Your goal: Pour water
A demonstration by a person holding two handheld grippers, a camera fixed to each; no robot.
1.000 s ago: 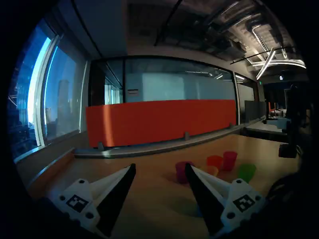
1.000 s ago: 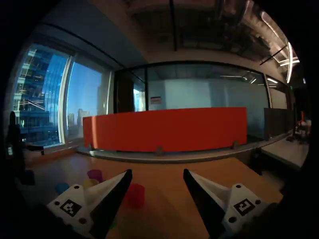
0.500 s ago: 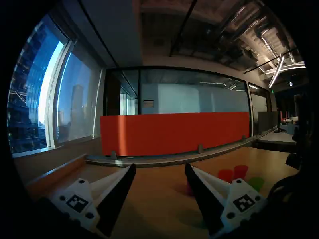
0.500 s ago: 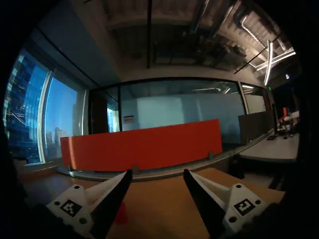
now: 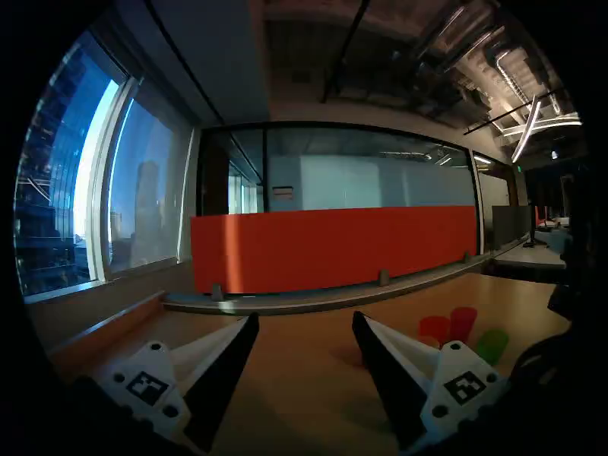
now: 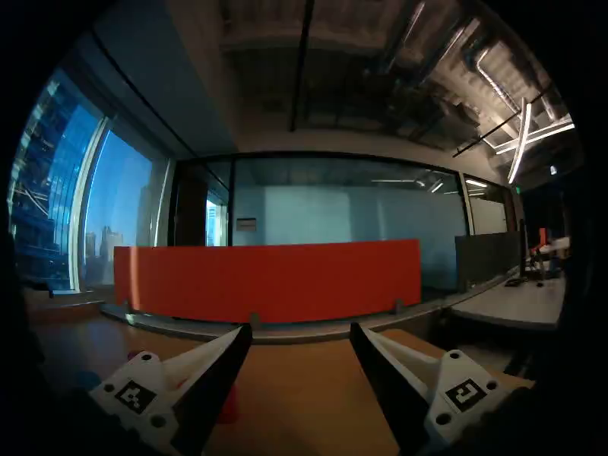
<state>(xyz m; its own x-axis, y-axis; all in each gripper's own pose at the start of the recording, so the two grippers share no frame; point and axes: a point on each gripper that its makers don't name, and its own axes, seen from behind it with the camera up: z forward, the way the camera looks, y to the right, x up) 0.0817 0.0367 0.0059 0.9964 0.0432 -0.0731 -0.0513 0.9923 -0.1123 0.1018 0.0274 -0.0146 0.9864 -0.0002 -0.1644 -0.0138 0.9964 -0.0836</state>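
Partly a red cup hides behind the right gripper; it and the left gripper stand spread, empty, over the wooden table.

In the left gripper view, one finger of the left gripper covered the lower part of a red cup on the worktop. A pinkish patch beside that finger was too hidden to name. A dark shape at the right edge was too dim to make out. In the right gripper view, one finger of the right gripper hid most of a red cup. A magenta spot farther off was too small to tell.
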